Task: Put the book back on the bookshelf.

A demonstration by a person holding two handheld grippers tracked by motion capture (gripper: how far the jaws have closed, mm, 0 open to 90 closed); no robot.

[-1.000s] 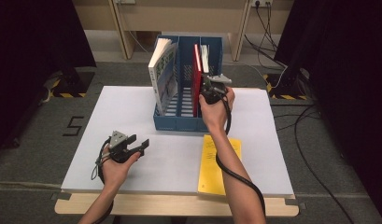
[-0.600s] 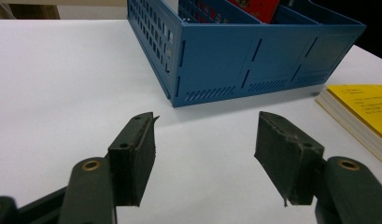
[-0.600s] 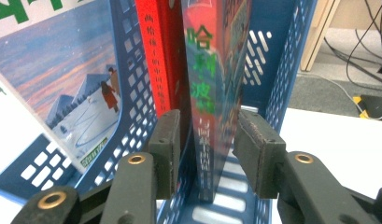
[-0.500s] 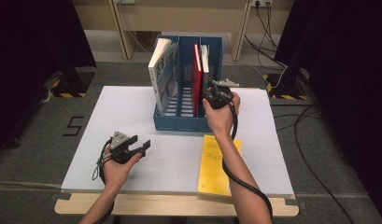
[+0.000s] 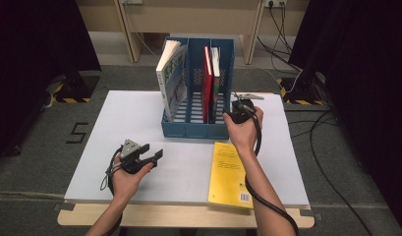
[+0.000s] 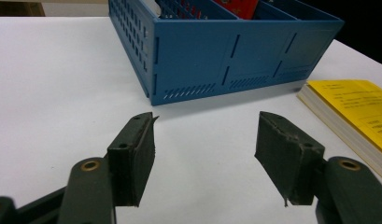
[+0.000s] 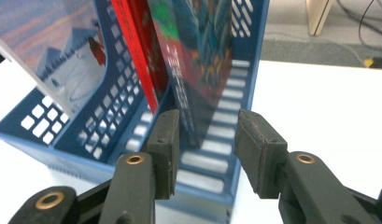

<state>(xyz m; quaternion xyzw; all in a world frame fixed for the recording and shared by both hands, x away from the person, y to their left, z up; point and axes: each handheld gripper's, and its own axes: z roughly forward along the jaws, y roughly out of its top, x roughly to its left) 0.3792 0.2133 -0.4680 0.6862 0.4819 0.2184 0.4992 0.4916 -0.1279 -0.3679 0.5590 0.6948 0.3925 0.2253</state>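
Right hand-held gripper point(image 5: 236, 109) jaws just opened, nothing pinched, at the blue file rack's point(image 5: 198, 129) right front corner near the colourful book point(image 5: 215, 69) in its right slot; left hand-held gripper point(image 5: 150, 156) open before the rack.

Blue file rack point(image 7: 247, 84) looks like smooth perforated plastic; book covers point(image 7: 198, 56) glossy; yellow book point(image 6: 361, 107) matt paper; table top point(image 6: 53, 84) smooth, matt white.
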